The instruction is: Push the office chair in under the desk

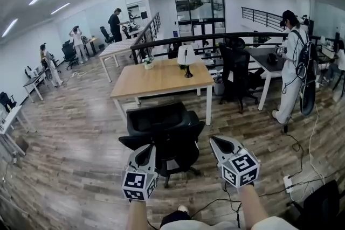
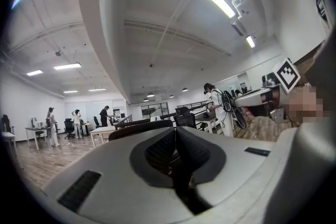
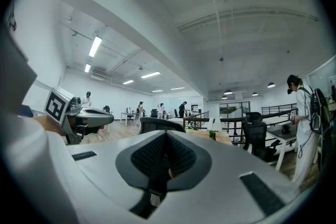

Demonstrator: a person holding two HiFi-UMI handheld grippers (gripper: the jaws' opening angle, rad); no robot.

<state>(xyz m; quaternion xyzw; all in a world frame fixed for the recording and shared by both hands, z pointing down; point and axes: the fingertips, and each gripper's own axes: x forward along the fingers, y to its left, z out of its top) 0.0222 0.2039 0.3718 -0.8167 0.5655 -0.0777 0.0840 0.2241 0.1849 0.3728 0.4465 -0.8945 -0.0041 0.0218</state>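
The left gripper (image 1: pixel 153 147) and the right gripper (image 1: pixel 212 139) are both closed, jaws pressed together with nothing between them. Each is a smooth grey-white shell that narrows to a wedge. In the gripper views the dark pads (image 2: pixel 159 150) (image 3: pixel 149 155) have a fine cross-hatched grain and meet along a thin seam.

The office chair (image 1: pixel 161 125) stands just ahead of both tips, between the grippers and the desk (image 1: pixel 161 79). It is matte black, with a broad rounded backrest and curved armrests, and it faces the desk. Its front is near the desk's near edge and most of it is out on the floor (image 1: pixel 75 137), not under the top. The desk has a flat rectangular top of pale wood on straight white legs. Beyond the chair, a white-shaded lamp (image 1: pixel 186 55) and a small potted plant (image 1: pixel 148 62) stand on it. The floor is grey-brown wood-look planks with visible grain.

The left tip overlaps the chair's back in the head view and the right tip sits beside its armrest, but I cannot tell whether either touches. The chair's base is mostly hidden under its seat. From the gripper views only the backrest's dark curved top edge (image 2: pixel 137 128) (image 3: pixel 157 124) shows above the shells. The forearms are cut off at the bottom of the frame.
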